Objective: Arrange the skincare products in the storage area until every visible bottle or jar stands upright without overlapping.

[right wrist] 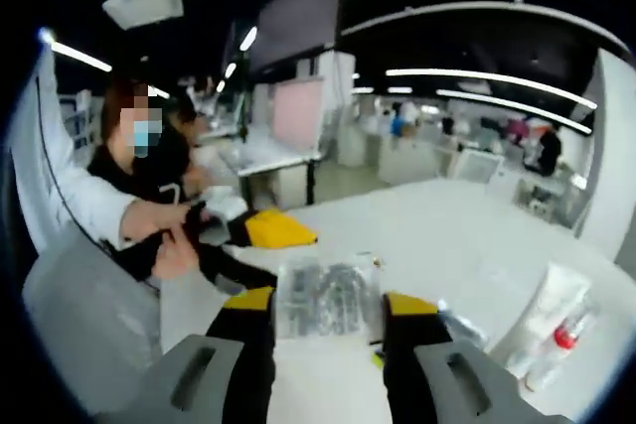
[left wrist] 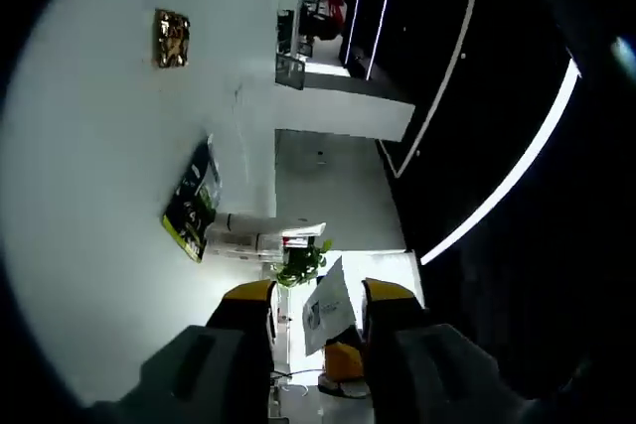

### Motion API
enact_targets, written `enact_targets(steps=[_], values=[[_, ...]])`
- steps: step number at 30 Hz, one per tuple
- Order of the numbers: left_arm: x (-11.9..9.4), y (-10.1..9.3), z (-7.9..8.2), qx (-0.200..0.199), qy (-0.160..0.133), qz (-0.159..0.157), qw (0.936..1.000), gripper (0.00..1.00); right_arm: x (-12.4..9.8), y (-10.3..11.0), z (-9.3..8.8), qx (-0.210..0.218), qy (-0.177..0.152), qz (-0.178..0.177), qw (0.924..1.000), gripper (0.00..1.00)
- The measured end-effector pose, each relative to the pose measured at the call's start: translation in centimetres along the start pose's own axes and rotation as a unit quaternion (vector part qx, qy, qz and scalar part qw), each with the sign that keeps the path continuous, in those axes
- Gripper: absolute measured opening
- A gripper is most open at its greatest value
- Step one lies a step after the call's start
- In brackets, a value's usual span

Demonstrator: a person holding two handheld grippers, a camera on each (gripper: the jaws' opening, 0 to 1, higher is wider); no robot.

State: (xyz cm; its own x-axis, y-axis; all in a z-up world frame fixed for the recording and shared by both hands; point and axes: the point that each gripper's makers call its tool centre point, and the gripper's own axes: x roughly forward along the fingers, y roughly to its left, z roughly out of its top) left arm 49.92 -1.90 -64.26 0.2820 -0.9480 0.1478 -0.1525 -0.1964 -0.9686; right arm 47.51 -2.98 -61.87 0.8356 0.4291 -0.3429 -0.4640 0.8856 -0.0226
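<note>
A: Where are the skincare products?

B: In the right gripper view, a white tube [right wrist: 553, 307] lies flat on the white table [right wrist: 467, 235] at the lower right, and a small clear bottle with a red cap [right wrist: 558, 347] lies just beside it. Neither stands upright.

A: And the right gripper [right wrist: 329, 307]?

B: Its yellow-tipped jaws are spread, with nothing between them. Beyond the gap a clear packet with grey contents [right wrist: 326, 297] lies on the table, apart from the jaws. Farther back a person's hands [right wrist: 177, 235] hold the other gripper [right wrist: 266, 230].

A: The left gripper [left wrist: 318, 297]?

B: Jaws spread too, gripping nothing. That view is rolled sideways, facing a white wall [left wrist: 109, 146] with a gold plaque [left wrist: 171, 39] and a dark green poster [left wrist: 194, 204]. A green plant [left wrist: 301, 263] and a white sign [left wrist: 326, 307] show past the jaws, well away.
</note>
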Motion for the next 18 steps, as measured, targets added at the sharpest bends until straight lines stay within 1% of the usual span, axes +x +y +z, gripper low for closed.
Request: enact_targets(steps=[1,2,3,4,5,6,7,8,9,11,12,15,16,18], values=[[0.2,-0.5,0.3,-0.033,-0.015,-0.018,0.9992,0.28,-0.1,-0.1,0.6,0.018,-0.018,-0.003,0.9997,0.38],[0.3,-0.7,0.4,-0.044,-0.020,-0.023,0.9986,0.28,-0.2,-0.3,1.0,0.033,-0.032,-0.009,0.9989,0.38],[0.4,-1.1,0.7,-0.063,-0.030,-0.035,0.9969,0.27,-0.3,-0.4,1.6,0.061,-0.052,-0.007,0.9967,0.38],[0.5,-1.2,1.0,-0.063,-0.040,-0.037,0.9965,0.26,-0.4,-0.5,1.9,0.079,-0.065,-0.007,0.9947,0.38],[0.6,-1.1,1.5,-0.055,-0.051,-0.033,0.9967,0.26,-0.4,-0.7,2.3,0.098,-0.079,-0.010,0.9920,0.38],[0.7,-1.2,1.6,-0.054,-0.055,-0.033,0.9965,0.25,-0.5,-0.9,3.0,0.113,-0.104,-0.010,0.9882,0.38],[0.9,-1.8,1.9,-0.068,-0.066,-0.044,0.9945,0.25,-0.6,-1.0,3.2,0.124,-0.111,-0.011,0.9859,0.38],[1.0,-2.4,2.0,-0.075,-0.073,-0.063,0.9925,0.25,-0.6,-1.2,3.4,0.135,-0.118,-0.015,0.9837,0.38],[1.2,-3.2,1.6,-0.082,-0.073,-0.083,0.9905,0.24,-0.7,-1.4,3.7,0.143,-0.128,-0.018,0.9813,0.38],[1.6,-3.8,0.8,-0.095,-0.065,-0.096,0.9887,0.23,-0.7,-1.6,4.0,0.140,-0.133,-0.020,0.9810,0.38],[1.9,-4.3,0.1,-0.098,-0.056,-0.107,0.9878,0.23,-0.8,-1.8,4.5,0.140,-0.140,-0.024,0.9799,0.38],[2.2,-4.9,-1.0,-0.111,-0.044,-0.126,0.9848,0.23,-1.0,-1.8,5.6,0.144,-0.154,-0.018,0.9774,0.38],[2.3,-5.1,-1.3,-0.119,-0.038,-0.131,0.9835,0.22,-1.0,-1.8,6.0,0.137,-0.158,-0.016,0.9777,0.38],[2.3,-5.6,-1.5,-0.118,-0.040,-0.145,0.9816,0.19,-1.2,-1.6,6.6,0.123,-0.164,-0.012,0.9787,0.38]])
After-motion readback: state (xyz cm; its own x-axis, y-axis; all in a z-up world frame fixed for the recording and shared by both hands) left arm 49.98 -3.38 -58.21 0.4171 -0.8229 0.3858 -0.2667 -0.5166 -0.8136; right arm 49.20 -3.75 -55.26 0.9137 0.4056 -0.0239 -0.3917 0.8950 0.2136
